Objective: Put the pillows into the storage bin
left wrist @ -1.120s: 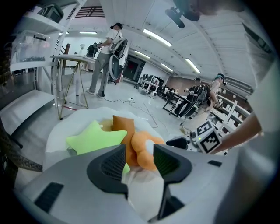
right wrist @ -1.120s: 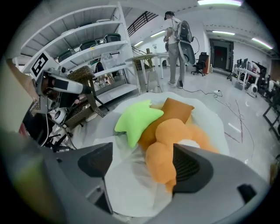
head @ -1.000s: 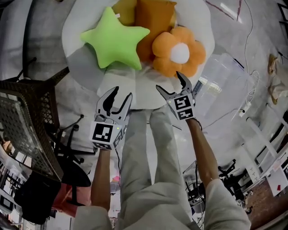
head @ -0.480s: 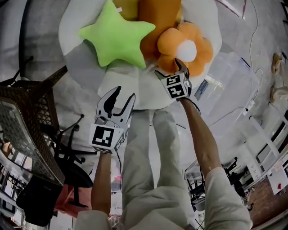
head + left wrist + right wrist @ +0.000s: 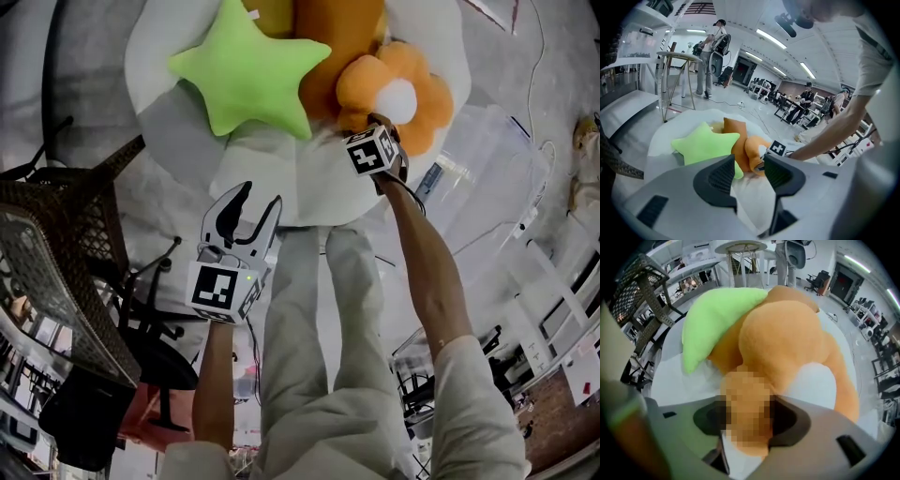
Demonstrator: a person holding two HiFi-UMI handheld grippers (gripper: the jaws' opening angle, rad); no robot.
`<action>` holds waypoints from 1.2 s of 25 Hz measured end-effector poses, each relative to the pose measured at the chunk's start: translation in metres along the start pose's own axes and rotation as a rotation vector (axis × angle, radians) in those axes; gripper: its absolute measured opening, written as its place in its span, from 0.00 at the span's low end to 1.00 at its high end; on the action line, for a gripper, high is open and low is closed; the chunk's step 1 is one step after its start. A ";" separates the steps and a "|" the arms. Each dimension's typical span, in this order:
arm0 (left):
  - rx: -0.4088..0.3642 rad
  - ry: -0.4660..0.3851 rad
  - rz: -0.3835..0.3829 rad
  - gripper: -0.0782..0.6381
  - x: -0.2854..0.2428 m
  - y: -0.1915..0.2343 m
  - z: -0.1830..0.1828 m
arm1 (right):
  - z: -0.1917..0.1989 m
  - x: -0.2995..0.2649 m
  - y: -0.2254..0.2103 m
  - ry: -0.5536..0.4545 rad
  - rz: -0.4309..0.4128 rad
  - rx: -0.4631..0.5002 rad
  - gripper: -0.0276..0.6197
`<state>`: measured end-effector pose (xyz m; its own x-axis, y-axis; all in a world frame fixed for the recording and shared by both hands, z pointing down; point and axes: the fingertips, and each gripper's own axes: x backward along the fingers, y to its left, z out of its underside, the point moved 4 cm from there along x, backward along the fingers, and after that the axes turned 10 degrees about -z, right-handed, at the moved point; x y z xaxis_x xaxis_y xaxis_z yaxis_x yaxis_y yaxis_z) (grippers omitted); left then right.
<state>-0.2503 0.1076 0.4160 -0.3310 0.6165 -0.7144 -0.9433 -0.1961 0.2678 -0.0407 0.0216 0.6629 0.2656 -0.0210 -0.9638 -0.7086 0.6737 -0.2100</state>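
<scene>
On a white round cushion (image 5: pixel 173 131) lie a green star pillow (image 5: pixel 246 73), an orange rectangular pillow (image 5: pixel 328 47) and an orange flower pillow (image 5: pixel 427 80) with a white centre. My right gripper (image 5: pixel 376 124) is at the flower's near edge. In the right gripper view its jaws are closing, and the pads of the right gripper (image 5: pixel 746 420) press on an orange petal (image 5: pixel 747 399). My left gripper (image 5: pixel 255 197) hangs open and empty over the cushion's near side, short of the star pillow (image 5: pixel 703 146). A clear plastic storage bin (image 5: pixel 483 178) stands to the right.
A dark wicker chair (image 5: pixel 56 253) stands at the left, with a black office chair (image 5: pixel 150 319) below it. A yellow pillow (image 5: pixel 272 11) peeks out behind the star. White cables (image 5: pixel 530 84) trail on the floor at the right. People stand in the background (image 5: pixel 710 56).
My right gripper has moved forward from the cushion's near edge to the flower pillow and closed round a petal. The left gripper has barely moved.
</scene>
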 end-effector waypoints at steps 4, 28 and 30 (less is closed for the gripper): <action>-0.004 -0.007 0.008 0.38 0.002 -0.010 -0.005 | 0.002 0.021 0.001 -0.069 -0.036 0.012 0.32; -0.112 -0.031 0.100 0.38 -0.016 -0.109 -0.044 | 0.038 0.275 0.054 -0.745 -0.137 -0.154 0.22; -0.128 -0.034 0.110 0.38 -0.017 -0.121 -0.048 | 0.044 0.300 0.055 -0.807 -0.125 -0.177 0.22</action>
<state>-0.1316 0.0843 0.3647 -0.4333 0.6109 -0.6626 -0.8977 -0.3579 0.2571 0.0288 0.0846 0.3696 0.6880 0.4929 -0.5327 -0.7172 0.5741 -0.3950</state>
